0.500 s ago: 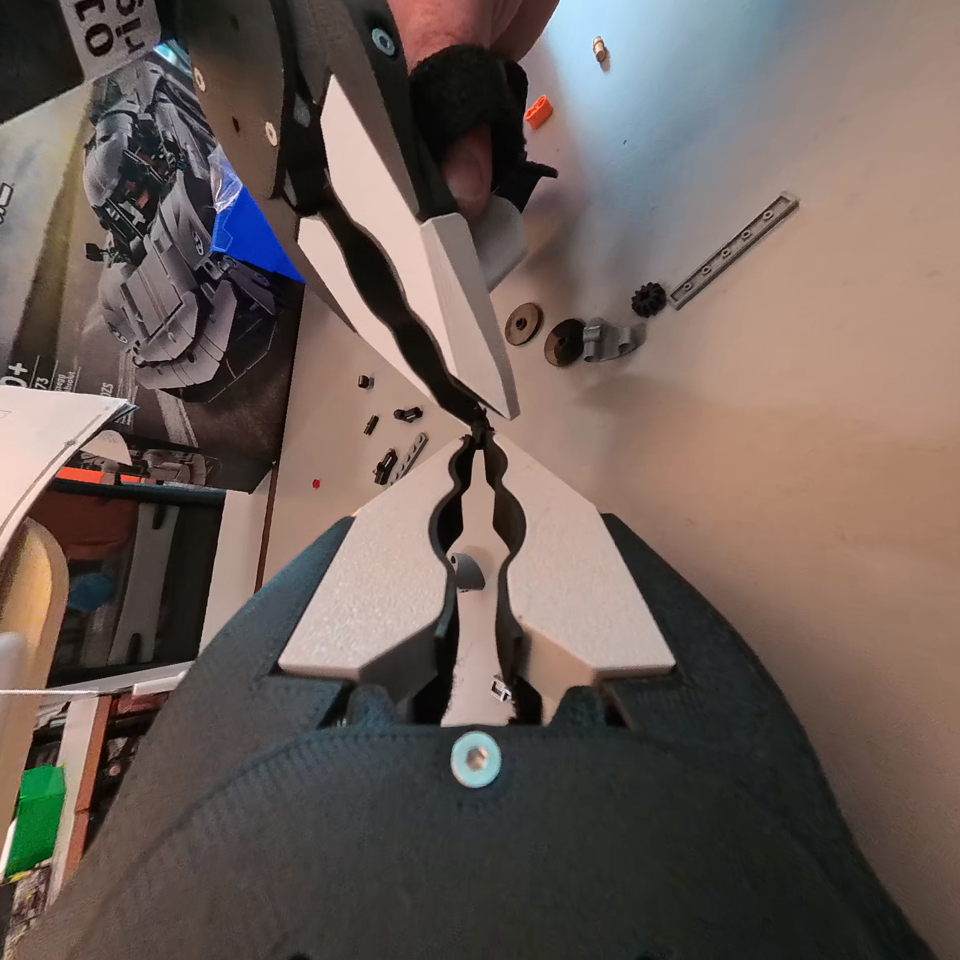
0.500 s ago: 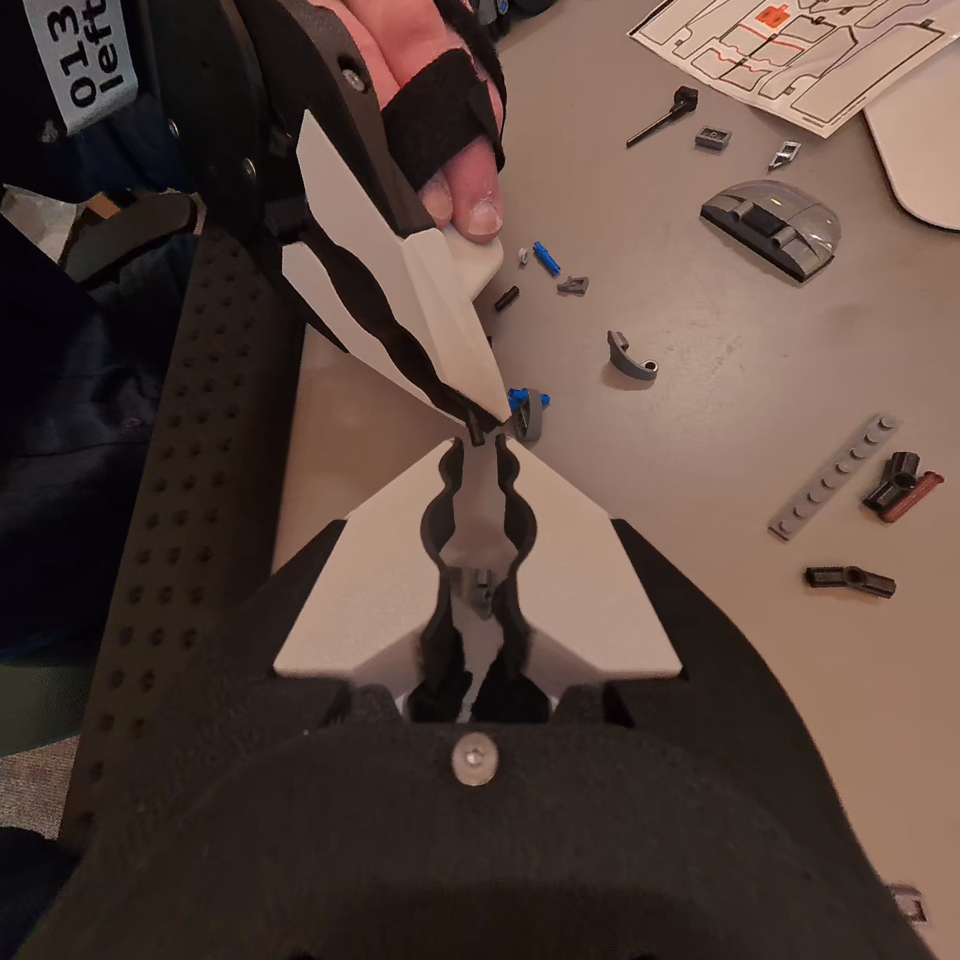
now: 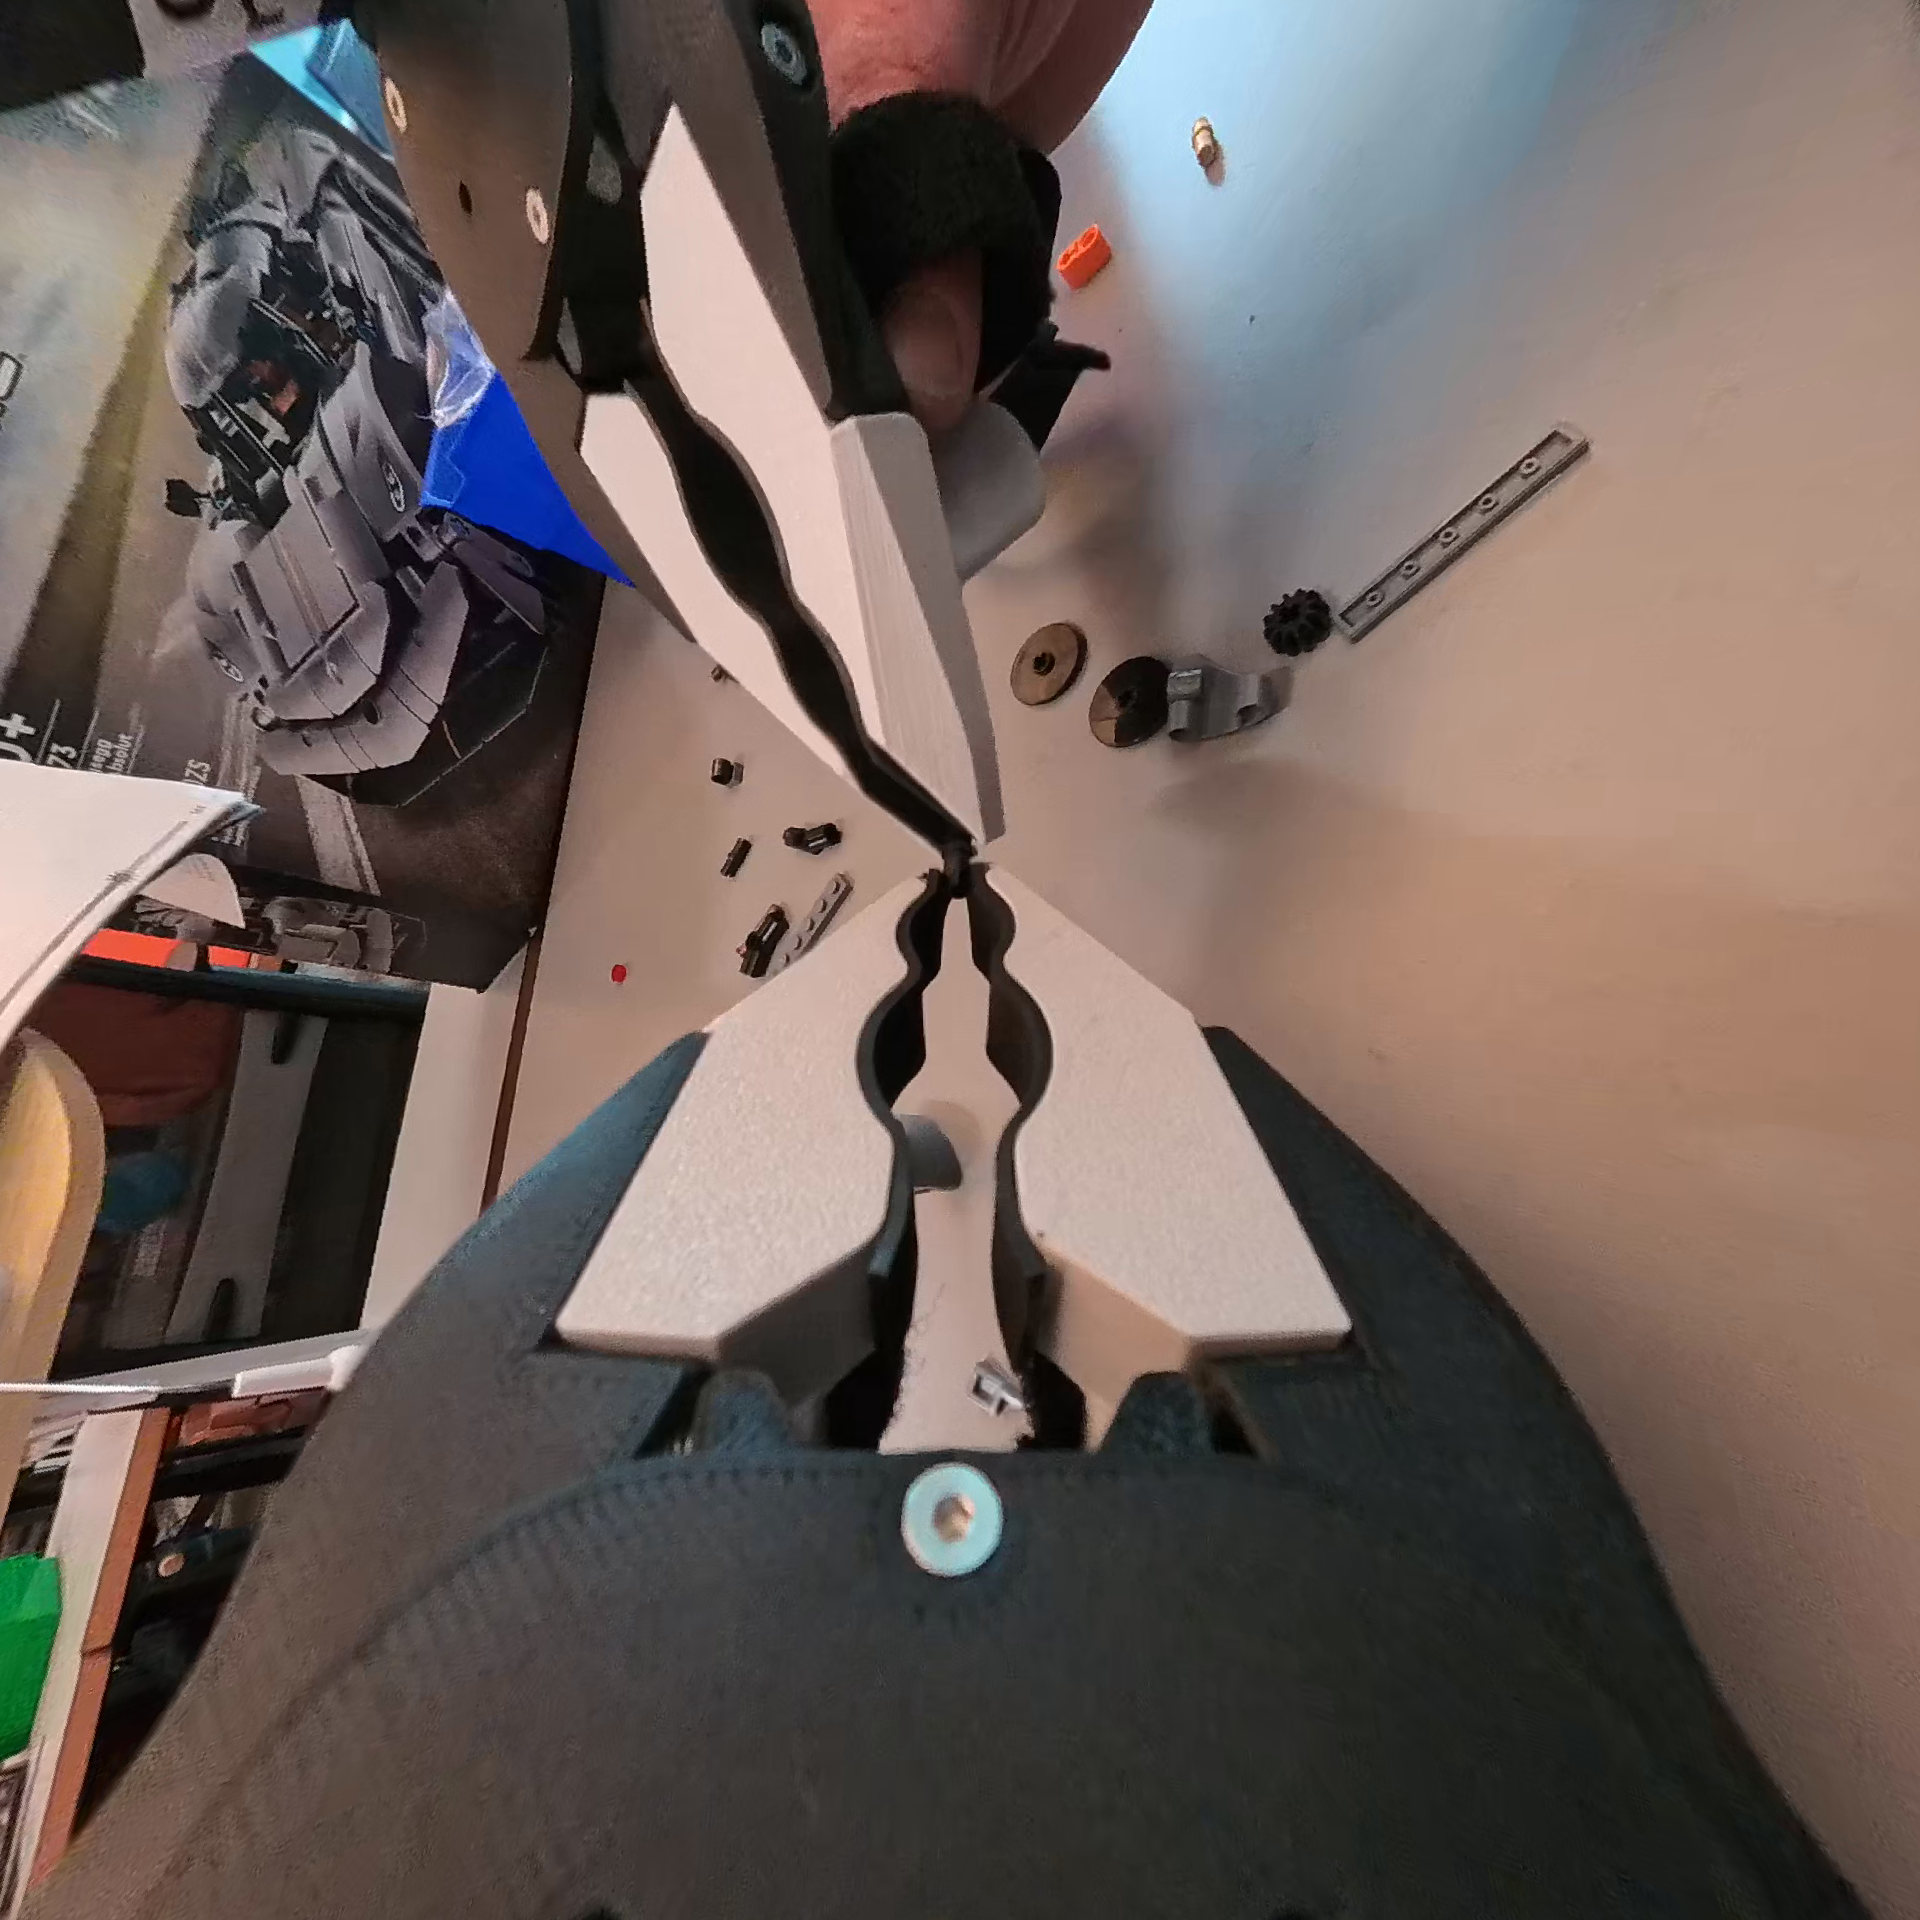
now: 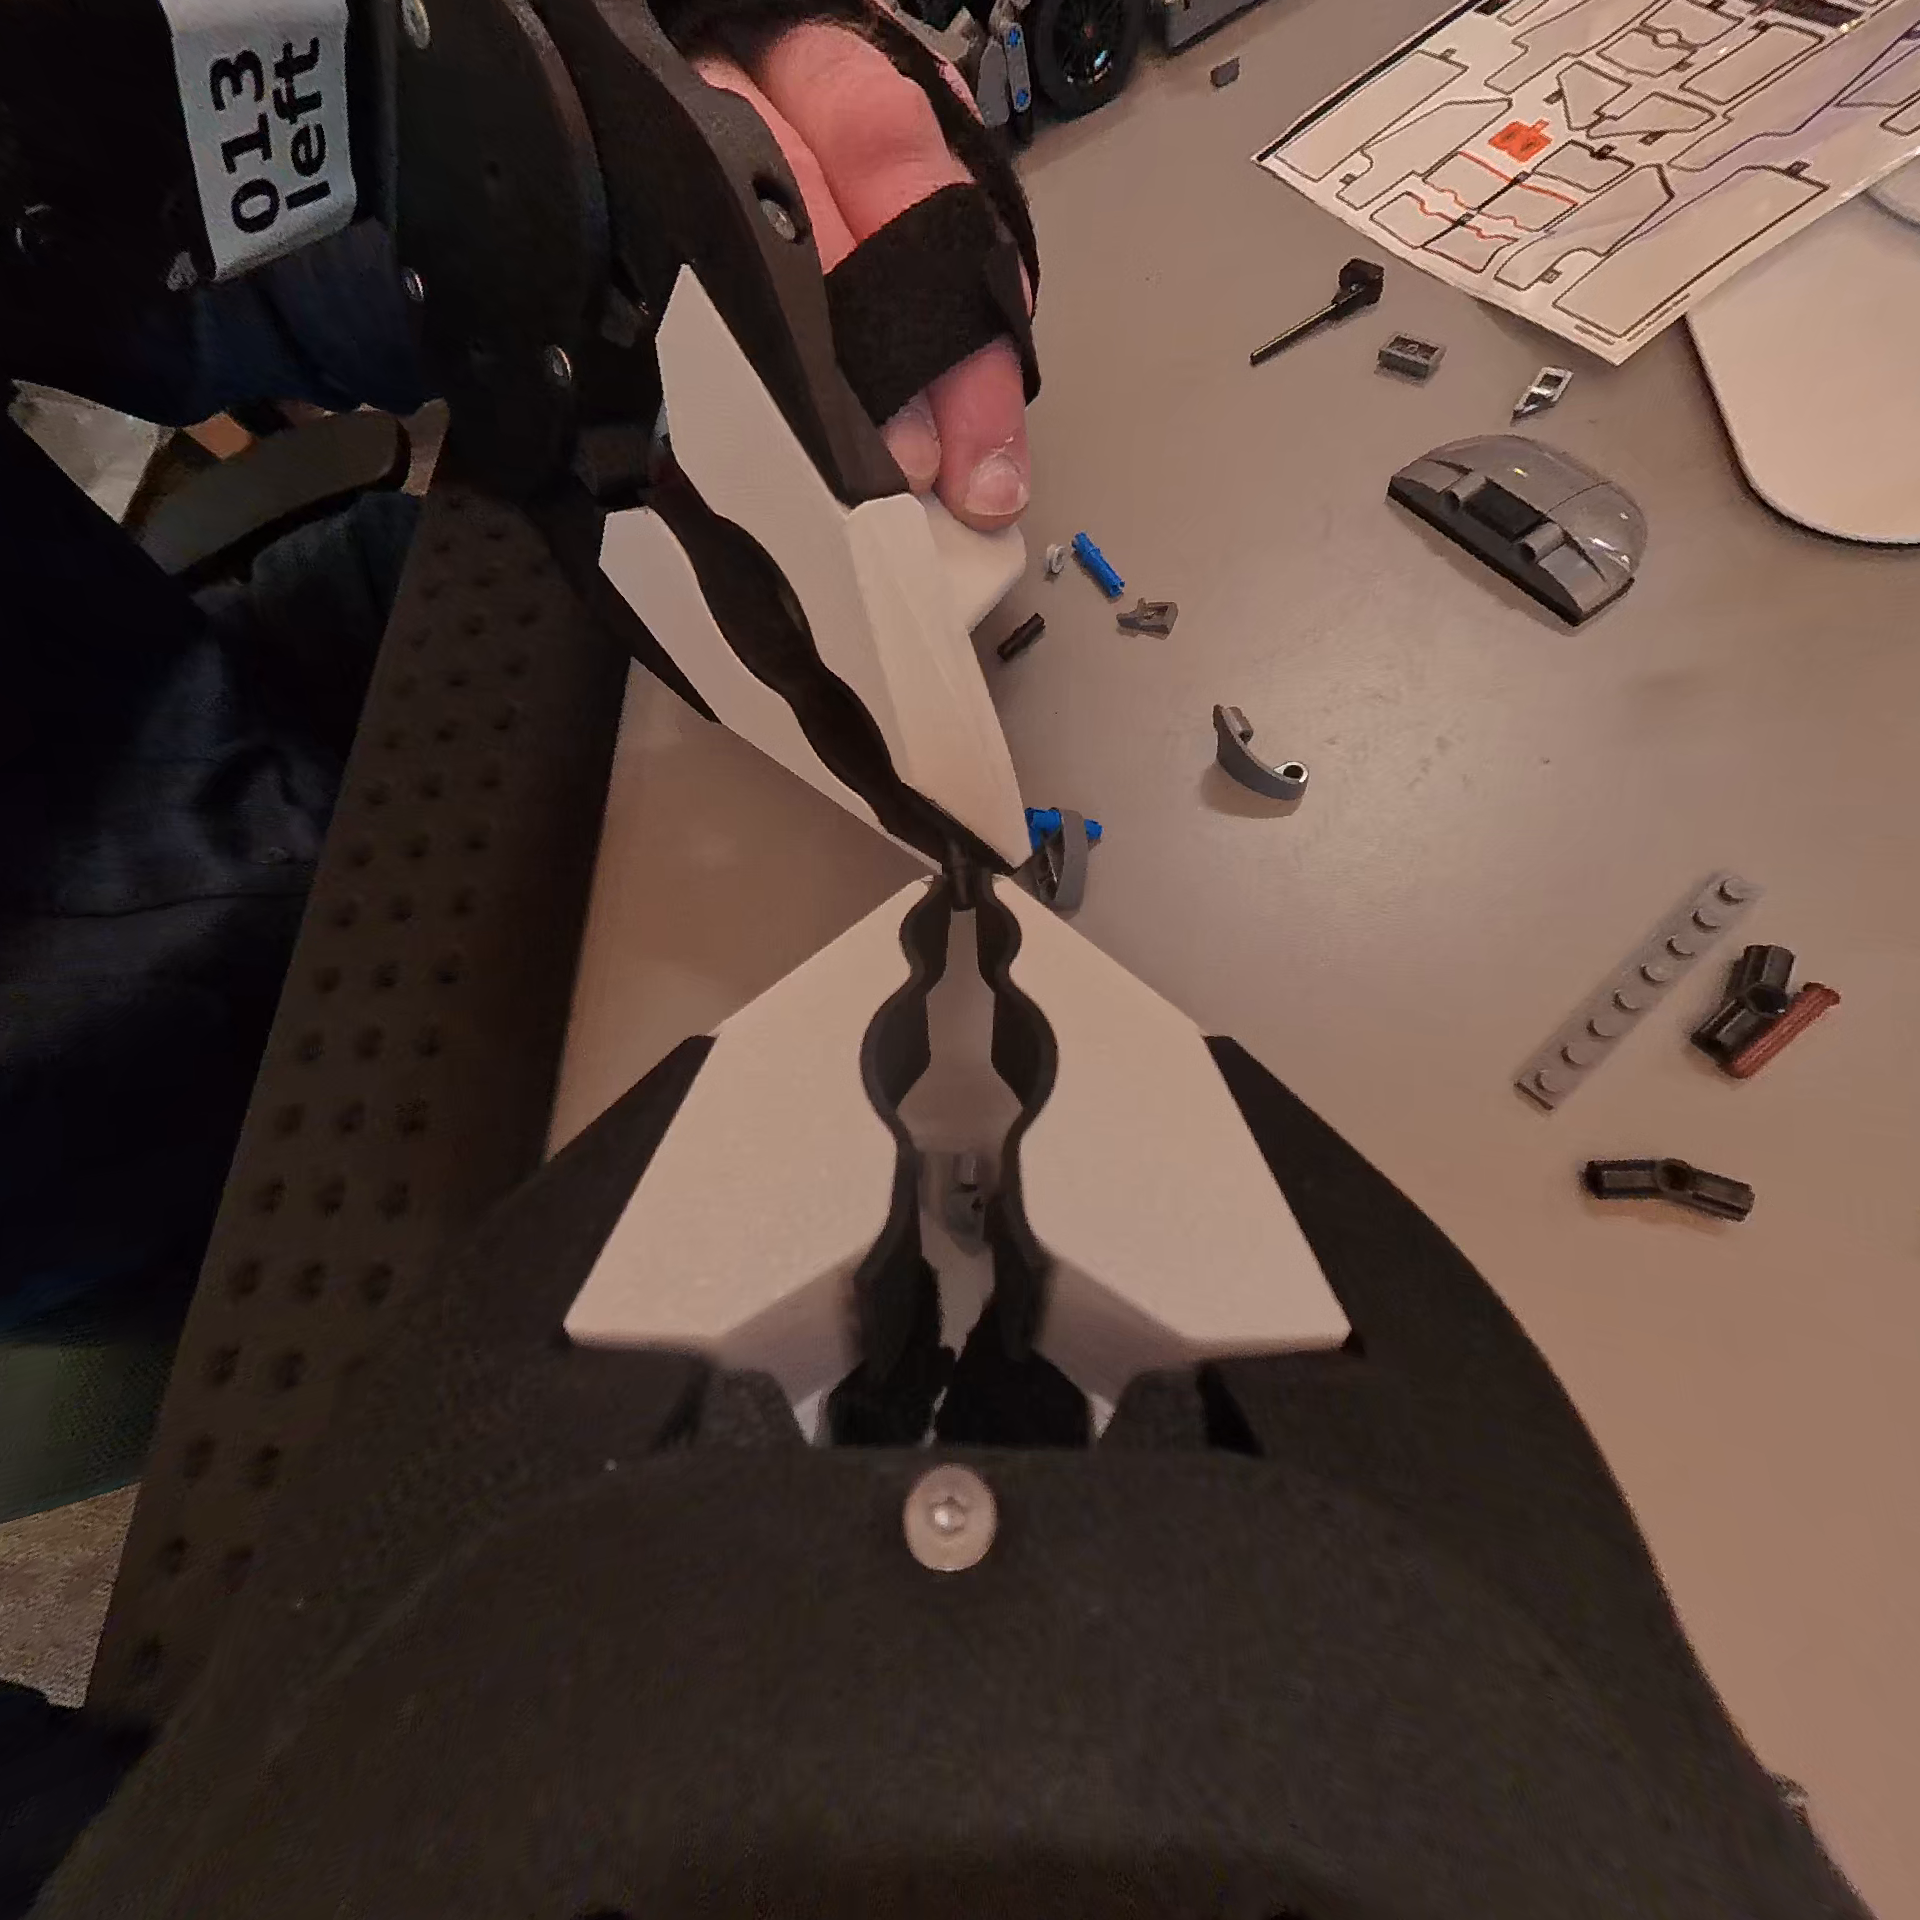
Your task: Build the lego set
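1. We hold a small black peg (image 4: 961,883) between the tips of our two grippers, raised above the table (image 4: 1455,1455) near its edge.
2. Our right gripper (image 4: 961,902) has its jaws pinched together on the near end of the peg.
3. Our left gripper (image 4: 961,847) comes in from above with its jaws also closed on the peg, tip to tip with the right one; in the left wrist view the same meeting shows at the left gripper's tips (image 3: 954,883).
4. Just behind the tips lies a grey curved piece with blue pins (image 4: 1065,847).
5. Farther out on the table we see a grey hook piece (image 4: 1252,764), a long grey studded strip (image 4: 1636,992), a black connector (image 4: 1668,1187) and a grey domed part (image 4: 1522,525).
6. A sticker sheet (image 4: 1579,166) lies at the far edge.
7. The left wrist view shows the set's box (image 3: 312,520) beside loose black bits.
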Tool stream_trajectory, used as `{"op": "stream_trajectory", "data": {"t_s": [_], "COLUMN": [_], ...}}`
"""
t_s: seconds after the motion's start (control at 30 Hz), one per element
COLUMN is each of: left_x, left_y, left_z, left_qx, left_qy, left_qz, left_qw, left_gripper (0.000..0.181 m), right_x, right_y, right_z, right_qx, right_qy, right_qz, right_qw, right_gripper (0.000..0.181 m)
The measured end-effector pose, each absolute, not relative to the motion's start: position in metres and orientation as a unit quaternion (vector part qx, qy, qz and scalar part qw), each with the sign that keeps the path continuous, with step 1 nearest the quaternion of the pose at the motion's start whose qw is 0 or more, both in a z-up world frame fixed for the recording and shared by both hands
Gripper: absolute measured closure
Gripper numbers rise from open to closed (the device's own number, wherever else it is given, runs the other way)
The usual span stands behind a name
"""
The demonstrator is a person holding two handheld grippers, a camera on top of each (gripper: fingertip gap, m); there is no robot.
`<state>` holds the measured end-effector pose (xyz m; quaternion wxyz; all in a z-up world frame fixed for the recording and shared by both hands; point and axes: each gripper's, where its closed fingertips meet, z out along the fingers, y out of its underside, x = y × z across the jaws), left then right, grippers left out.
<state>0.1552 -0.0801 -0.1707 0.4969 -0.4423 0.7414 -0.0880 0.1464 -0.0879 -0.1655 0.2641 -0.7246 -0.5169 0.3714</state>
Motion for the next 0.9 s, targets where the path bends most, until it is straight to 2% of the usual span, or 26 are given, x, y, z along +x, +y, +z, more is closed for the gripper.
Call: {"op": "stream_trajectory", "data": {"t_s": [0.33, 0.77, 0.87, 0.9], "left_x": [0.146, 0.135, 0.127, 0.126], "left_y": [-0.070, -0.064, -0.067, -0.070], "left_z": [-0.178, -0.198, -0.209, -0.208], "left_qx": [-0.471, -0.518, -0.531, -0.532], "left_qy": [0.742, 0.746, 0.761, 0.760], "left_qz": [-0.099, -0.132, -0.144, -0.158], "left_qw": [0.466, 0.398, 0.344, 0.338], "left_gripper": [0.167, 0.169, 0.154, 0.155], "right_x": [0.153, 0.156, 0.156, 0.156], "right_y": [-0.084, -0.083, -0.084, -0.084], "right_z": [-0.170, -0.191, -0.195, -0.196], "right_qx": [-0.740, -0.759, -0.761, -0.761], "right_qy": [-0.512, -0.524, -0.526, -0.528], "right_qz": [0.352, 0.310, 0.306, 0.304], "right_qw": [0.259, 0.232, 0.226, 0.225], "right_gripper": [0.178, 0.178, 0.178, 0.178]}}
